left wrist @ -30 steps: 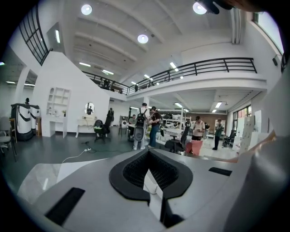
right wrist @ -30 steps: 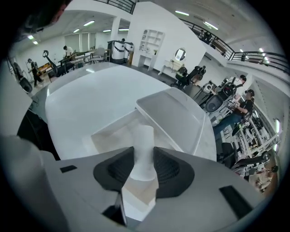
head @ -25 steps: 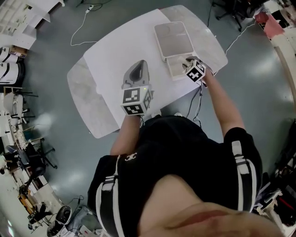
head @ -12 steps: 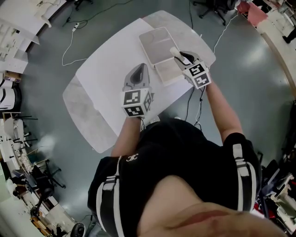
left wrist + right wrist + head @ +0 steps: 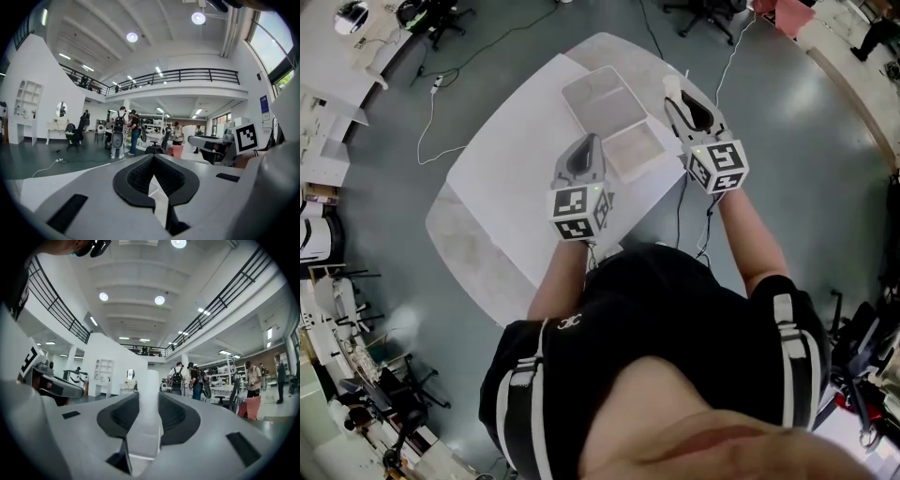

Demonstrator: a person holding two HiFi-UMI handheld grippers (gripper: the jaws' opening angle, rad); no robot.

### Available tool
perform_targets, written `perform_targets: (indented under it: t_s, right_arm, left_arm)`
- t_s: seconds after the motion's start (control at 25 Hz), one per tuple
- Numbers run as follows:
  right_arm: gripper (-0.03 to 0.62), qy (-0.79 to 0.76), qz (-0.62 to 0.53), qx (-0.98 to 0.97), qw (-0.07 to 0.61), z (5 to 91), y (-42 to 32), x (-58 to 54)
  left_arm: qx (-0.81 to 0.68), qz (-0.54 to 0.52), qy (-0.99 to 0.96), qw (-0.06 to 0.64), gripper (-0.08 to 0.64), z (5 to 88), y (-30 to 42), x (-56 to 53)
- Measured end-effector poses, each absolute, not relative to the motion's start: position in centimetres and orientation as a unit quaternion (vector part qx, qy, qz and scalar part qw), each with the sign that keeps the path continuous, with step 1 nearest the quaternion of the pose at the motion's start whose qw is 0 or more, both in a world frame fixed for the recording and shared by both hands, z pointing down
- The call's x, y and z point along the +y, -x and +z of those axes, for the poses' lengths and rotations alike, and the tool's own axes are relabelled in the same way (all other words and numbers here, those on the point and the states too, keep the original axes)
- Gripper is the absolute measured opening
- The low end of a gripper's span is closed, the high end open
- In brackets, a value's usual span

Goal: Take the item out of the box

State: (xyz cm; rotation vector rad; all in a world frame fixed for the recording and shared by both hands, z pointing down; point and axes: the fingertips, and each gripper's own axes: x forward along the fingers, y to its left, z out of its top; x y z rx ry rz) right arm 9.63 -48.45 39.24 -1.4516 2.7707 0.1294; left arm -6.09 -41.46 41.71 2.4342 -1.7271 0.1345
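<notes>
Right gripper view shows the right gripper [image 5: 149, 401] clamped on the white item [image 5: 149, 378], out of the box [image 5: 609, 112] and beside it over the surface [image 5: 511, 164]; left gripper [image 5: 152, 177] closed, empty; narrow grip, item may pivot and drop

table [image 5: 467, 234] | white sheet [image 5: 517, 141] over it | box [image 5: 605, 98] — open, on sheet

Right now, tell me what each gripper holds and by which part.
The right gripper grips a white item by one end; the rest sticks out past the jaws. The left gripper is shut on nothing.
</notes>
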Motion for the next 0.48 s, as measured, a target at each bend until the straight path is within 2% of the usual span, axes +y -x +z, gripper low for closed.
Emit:
perform_targets:
  t_s: [0.48]
  right_arm:
    - [0.12, 0.515, 0.042, 0.856, 0.034, 39.5, -11.6, -46.0]
  left_arm:
    - [-0.559, 0.045, -0.825, 0.07, 0.014, 41.8, 4.7, -41.4]
